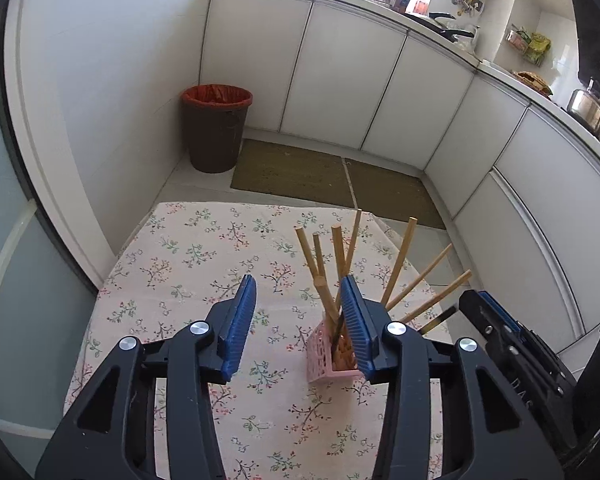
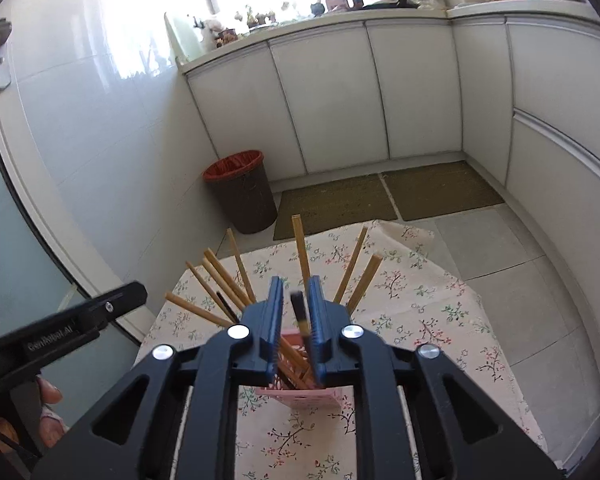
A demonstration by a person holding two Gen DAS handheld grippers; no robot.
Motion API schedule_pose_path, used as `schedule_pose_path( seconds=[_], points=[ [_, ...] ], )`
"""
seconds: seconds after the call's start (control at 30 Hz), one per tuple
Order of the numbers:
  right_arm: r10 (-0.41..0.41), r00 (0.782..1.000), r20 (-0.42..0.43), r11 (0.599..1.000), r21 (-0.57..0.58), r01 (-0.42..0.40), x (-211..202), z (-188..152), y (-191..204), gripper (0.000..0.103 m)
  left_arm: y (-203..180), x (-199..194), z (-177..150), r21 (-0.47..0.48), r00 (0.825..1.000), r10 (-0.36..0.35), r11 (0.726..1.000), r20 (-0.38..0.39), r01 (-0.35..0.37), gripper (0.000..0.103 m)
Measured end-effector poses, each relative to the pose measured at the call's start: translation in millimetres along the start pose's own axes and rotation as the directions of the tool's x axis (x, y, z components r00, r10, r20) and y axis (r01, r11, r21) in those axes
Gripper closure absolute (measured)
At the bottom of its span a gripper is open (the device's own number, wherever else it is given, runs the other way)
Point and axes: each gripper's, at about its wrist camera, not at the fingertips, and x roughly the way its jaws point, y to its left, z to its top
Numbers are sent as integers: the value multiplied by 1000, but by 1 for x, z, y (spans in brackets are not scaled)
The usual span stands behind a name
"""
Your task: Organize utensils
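A pink lattice holder (image 1: pixel 327 360) stands on the floral tablecloth (image 1: pixel 188 264) with several wooden chopsticks (image 1: pixel 398 262) fanned out of it. My left gripper (image 1: pixel 298 312) is open and empty, just left of the holder. My right gripper (image 2: pixel 296 312) hovers right above the holder (image 2: pixel 300 398), jaws slightly apart around a dark chopstick (image 2: pixel 299 312) that stands between them, blurred, its lower end in the holder. Wooden chopsticks (image 2: pixel 300 248) spread around it. The right gripper's body shows at the right edge of the left wrist view (image 1: pixel 500 332), beside the dark chopstick (image 1: pixel 438 322).
A brown bin with a red liner (image 1: pixel 216 128) stands on the floor past the table. Green mats (image 1: pixel 332 176) lie before white cabinets (image 1: pixel 340 72). The table's far edge is just beyond the holder. My left gripper's arm (image 2: pixel 60 332) shows at left.
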Motion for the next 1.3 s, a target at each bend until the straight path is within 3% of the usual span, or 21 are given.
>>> schedule_pose_path(
  seconds=[0.1,0.2,0.33,0.6,0.83,1.0,1.13,1.23,1.3],
  points=[
    [-21,999,26,1000,-21,22,-8,-1,2,72,-6,-12,-1,40,995,69,997,72,-72,38],
    [-60,995,83,995,-72,66,-27,0,7,72,-13,-25,-2,72,983,127,988,135,-138,37],
    [-97,989,114,992,-75,106,-50,1,5,71,-20,-41,-6,84,976,143,984,164,-158,34],
    [-112,982,154,991,-51,121,-101,-9,-6,43,-44,-84,-38,125,957,163,972,240,-197,8],
    [-158,971,181,986,-21,165,-149,-31,-16,20,-56,-126,-69,97,932,215,963,293,-253,7],
    [-208,960,188,978,36,205,-180,-45,-21,7,-60,-150,-91,86,946,144,981,292,-175,7],
    [-238,953,188,971,61,230,-196,-50,-24,7,-63,-169,-103,69,933,149,981,329,-181,7],
    [-223,958,178,975,61,215,-206,-52,-23,7,-66,-174,-106,98,951,110,985,290,-144,7],
    [-222,959,174,975,57,215,-211,-52,-20,7,-68,-177,-109,107,954,112,983,279,-146,7]
  ],
)
